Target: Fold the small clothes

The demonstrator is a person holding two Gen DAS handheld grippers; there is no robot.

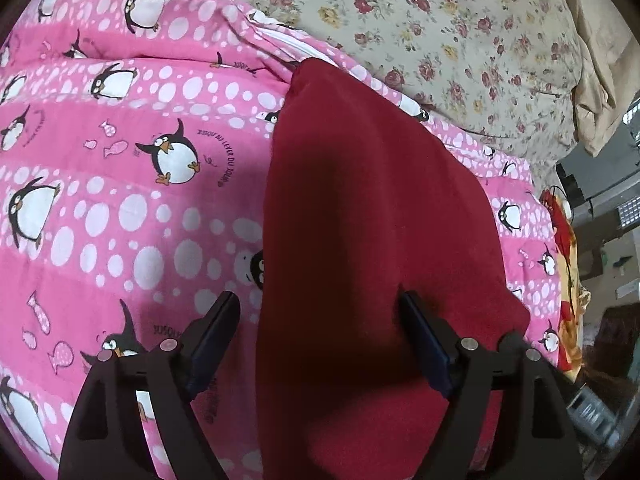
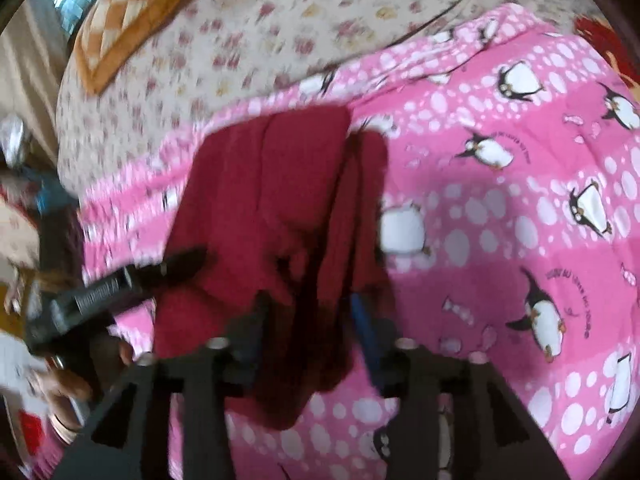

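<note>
A dark red garment lies on a pink penguin-print quilt spread over a bed with a floral sheet. In the left wrist view the garment is a long smooth band running away from the camera, its left edge straight against the quilt and its far end narrowing near the quilt's border. The left gripper hangs over the near end with its jaws standing wide: the left finger is over bare quilt just beside the cloth edge, the right finger is over the red fabric, and neither pad squeezes anything. The right wrist view is blurred; there the garment shows lengthwise creases and a darker bunched fold close to the camera. The right gripper is also parted, the fold sitting between its fingers; whether a pad touches the cloth I cannot tell, but no pinch shows. The left gripper appears at the garment's left side, with a hand at the lower left and an orange checked cushion at the far side of the bed
</note>
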